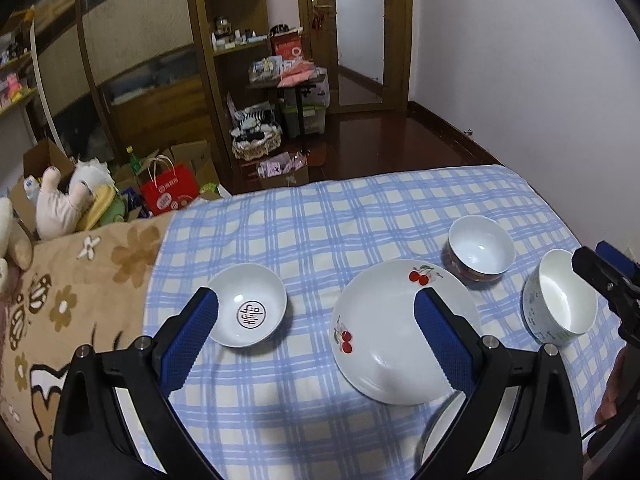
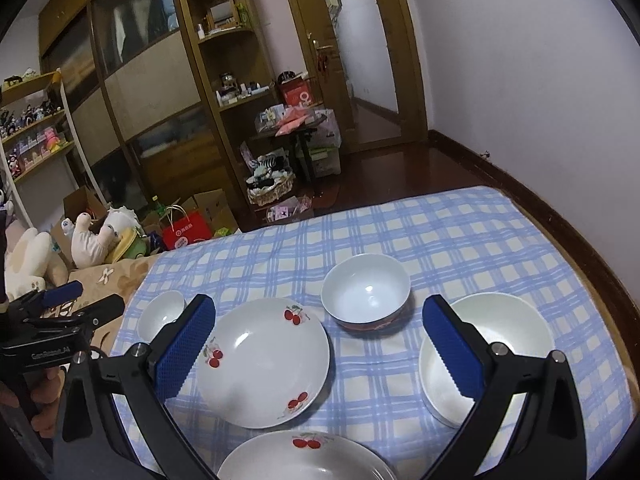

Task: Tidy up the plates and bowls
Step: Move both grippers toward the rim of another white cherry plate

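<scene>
Both tools hang above the checked cloth (image 2: pixel 460 232) and neither holds anything. The left gripper (image 1: pixel 316 328) has its blue pads spread wide, with the small bowl bearing a round printed mark (image 1: pixel 248 305) just beyond its left finger and the cherry plate (image 1: pixel 404 332) under its right one. The right gripper (image 2: pixel 318 342) is spread too, straddling that same cherry plate (image 2: pixel 262 362) on its left side and the large white bowl (image 2: pixel 486 354) on its right.

Outward from there: a red-banded bowl (image 2: pixel 366 290) sits further back, between plate and large bowl, and a second cherry plate (image 2: pixel 306 458) lies nearest the cameras, partly cut off by the frame edge.

Now the risks, as I read them. The surface looks like soft bedding, so any push on a rim could tip a dish. Glazed china against the pads may slip if the plate is pinched by its thin edge. The two tools are close together over the one plate, and a collision seems possible. A bowl lowered off-centre onto another could chip.
</scene>
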`<state>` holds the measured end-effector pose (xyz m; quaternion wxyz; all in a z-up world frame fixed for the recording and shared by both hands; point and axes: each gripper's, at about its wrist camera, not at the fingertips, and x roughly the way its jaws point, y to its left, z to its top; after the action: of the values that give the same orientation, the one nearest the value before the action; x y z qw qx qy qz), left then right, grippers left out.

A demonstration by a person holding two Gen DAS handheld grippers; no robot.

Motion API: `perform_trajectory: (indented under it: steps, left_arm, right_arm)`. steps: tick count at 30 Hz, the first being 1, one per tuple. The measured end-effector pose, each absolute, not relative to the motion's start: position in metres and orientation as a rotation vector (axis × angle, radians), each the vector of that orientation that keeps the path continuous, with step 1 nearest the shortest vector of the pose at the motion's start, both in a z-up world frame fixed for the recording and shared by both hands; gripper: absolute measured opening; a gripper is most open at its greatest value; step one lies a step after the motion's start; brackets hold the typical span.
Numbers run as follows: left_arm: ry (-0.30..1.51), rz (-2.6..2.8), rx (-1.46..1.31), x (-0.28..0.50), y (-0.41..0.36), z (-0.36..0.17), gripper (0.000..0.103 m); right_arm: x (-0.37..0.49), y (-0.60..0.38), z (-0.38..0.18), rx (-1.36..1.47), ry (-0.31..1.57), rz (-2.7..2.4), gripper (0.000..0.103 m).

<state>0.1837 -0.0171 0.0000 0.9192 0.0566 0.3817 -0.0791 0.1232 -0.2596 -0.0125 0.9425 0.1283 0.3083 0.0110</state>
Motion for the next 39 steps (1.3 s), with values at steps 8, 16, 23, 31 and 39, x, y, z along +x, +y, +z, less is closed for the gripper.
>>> perform_trajectory:
  steps: [8, 16, 23, 31, 39]
  left_arm:
    - [0.834, -0.171, 0.091, 0.216, -0.019, -0.031, 0.097]
    - [0.886, -0.184, 0.101, 0.235, -0.025, -0.058, 0.097]
    - [0.93, -0.187, 0.113, 0.247, -0.029, -0.083, 0.097]
    - [0.98, -0.198, 0.121, 0.255, -0.031, -0.105, 0.097]
    - [1.013, -0.227, 0.149, 0.256, -0.038, -0.119, 0.096]
  right_arm:
    - [0.145, -0.255, -0.04, 0.294, 0.654, 0.025, 0.103]
    - [0.167, -0.246, -0.069, 0.268, 0.721, 0.02, 0.103]
    - [0.178, -0.244, -0.094, 0.267, 0.778, 0.016, 0.103]
    - [0.186, -0.244, -0.125, 0.281, 0.844, 0.01, 0.103]
    - [0.188, -0.242, -0.13, 0.246, 0.851, -0.004, 0.103]
